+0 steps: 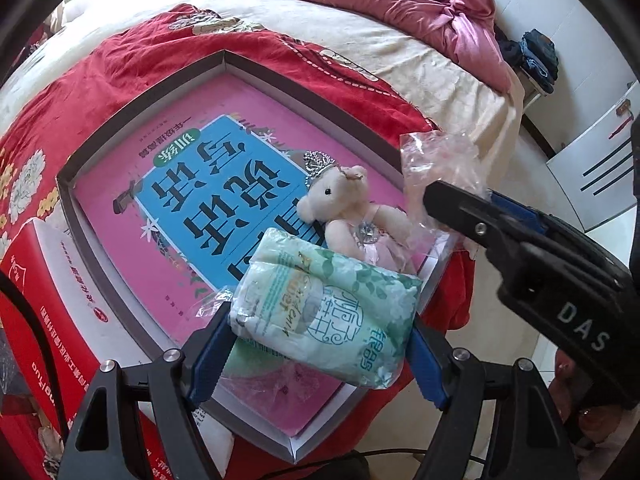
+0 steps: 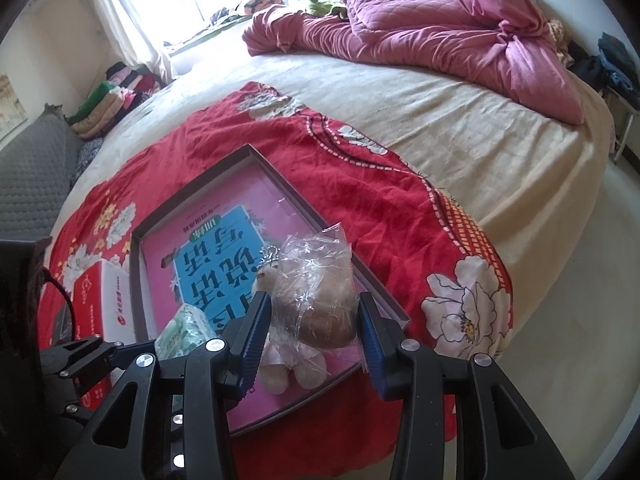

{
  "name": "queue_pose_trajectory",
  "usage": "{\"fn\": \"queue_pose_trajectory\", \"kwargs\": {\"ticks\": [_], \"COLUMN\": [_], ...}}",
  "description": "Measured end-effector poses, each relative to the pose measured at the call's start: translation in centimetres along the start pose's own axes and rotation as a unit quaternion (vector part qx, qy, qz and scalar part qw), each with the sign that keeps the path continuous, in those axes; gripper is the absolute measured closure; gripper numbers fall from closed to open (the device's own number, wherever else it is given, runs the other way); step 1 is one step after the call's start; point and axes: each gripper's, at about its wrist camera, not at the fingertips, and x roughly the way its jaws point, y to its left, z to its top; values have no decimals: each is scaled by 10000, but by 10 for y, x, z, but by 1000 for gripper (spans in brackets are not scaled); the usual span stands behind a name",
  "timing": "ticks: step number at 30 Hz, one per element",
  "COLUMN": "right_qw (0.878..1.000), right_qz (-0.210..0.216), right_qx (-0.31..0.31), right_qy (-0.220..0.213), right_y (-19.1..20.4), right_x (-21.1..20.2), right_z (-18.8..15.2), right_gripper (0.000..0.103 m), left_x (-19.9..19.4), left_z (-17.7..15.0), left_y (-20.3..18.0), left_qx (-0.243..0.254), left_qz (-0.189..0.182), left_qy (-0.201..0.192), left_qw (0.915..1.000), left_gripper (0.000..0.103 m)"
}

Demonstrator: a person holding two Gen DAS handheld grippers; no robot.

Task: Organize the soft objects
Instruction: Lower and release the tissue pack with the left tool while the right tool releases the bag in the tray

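My left gripper (image 1: 318, 336) is shut on a green-and-white tissue pack (image 1: 320, 304), holding it just over the near end of a shallow grey box tray (image 1: 140, 108). A pink book with a blue panel (image 1: 224, 200) lies in the tray. On it lies a small cream teddy bear (image 1: 348, 216) with a silver crown and a pink dress. My right gripper (image 2: 314, 308) is shut on a crinkled clear plastic bag (image 2: 316, 280) with something beige and soft inside, right above the bear (image 2: 280, 368). The same bag (image 1: 436, 168) and right gripper (image 1: 440, 200) show at the tray's right edge.
The tray (image 2: 304, 196) rests on a red flowered cloth (image 2: 380, 208) spread over a cream bed. A red-and-white carton (image 1: 48, 280) stands against the tray's left side. A bundled pink quilt (image 2: 440, 32) lies at the far end. The bed edge and floor are to the right.
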Motion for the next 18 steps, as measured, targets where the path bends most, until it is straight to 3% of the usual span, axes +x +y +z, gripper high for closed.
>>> {"fn": "queue_pose_trajectory", "kwargs": {"ticks": [18], "right_qw": [9997], "right_qz": [-50], "right_qx": [212], "right_qy": [150], "right_y": [-10], "right_x": [26], "right_z": [4], "right_gripper": [57], "left_x": [12], "left_z": [10], "left_y": [-3], "left_qx": [115], "left_qz": [173], "left_qy": [153], "left_qw": [9997], "left_gripper": [24]}}
